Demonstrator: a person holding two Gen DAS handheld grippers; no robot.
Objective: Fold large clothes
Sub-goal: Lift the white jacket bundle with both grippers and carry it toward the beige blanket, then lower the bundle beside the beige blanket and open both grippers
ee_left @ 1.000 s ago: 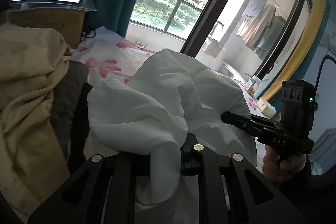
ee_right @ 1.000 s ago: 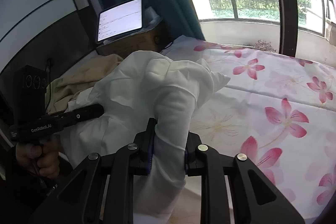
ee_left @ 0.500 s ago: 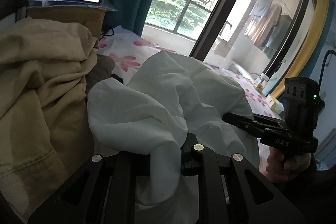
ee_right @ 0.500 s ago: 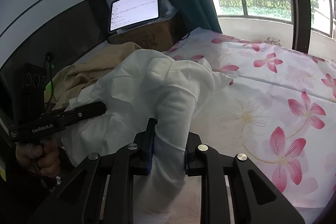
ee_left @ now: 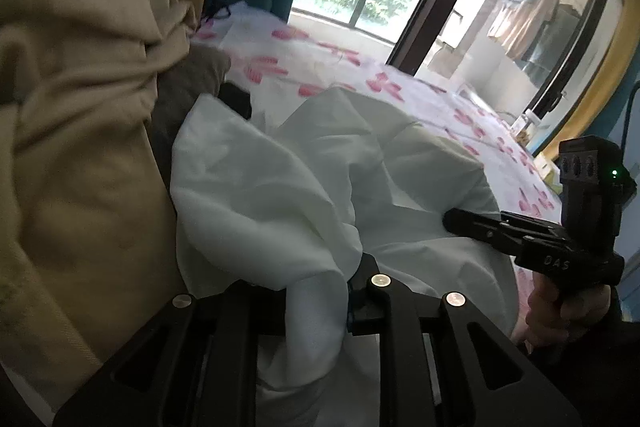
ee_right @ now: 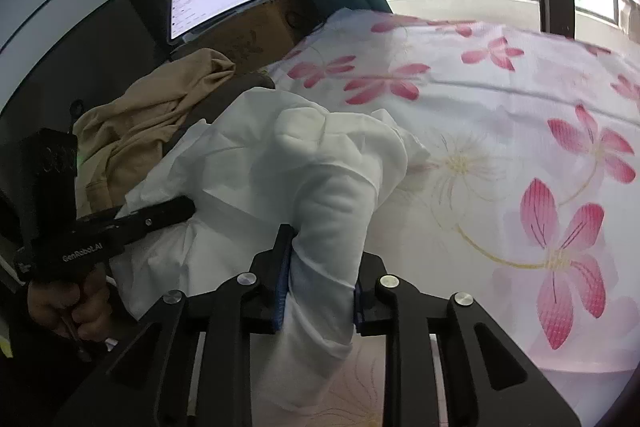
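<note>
Left wrist view: left gripper (ee_left: pixel 316 303) pinching a bunched fold of white garment (ee_left: pixel 304 187), jaws easing apart.
Right wrist view: right gripper (ee_right: pixel 320 279) clamped on another fold, jaws likewise opening.
Garment: crumpled on floral bedsheet (ee_right: pixel 500 115), beside tan clothing (ee_left: pixel 80 107).
Advice: likely best to lay flat, release both together, spread before folding.

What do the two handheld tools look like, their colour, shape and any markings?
Both are matte black. The left tool has long slim fingers, silver screws, white "GenRoboLAI" lettering and a boxy black top block. The right tool reads "DAS" and has a block with three round lenses and a green light. Blue pads line the fingers. A dark sleeve shows.
</note>
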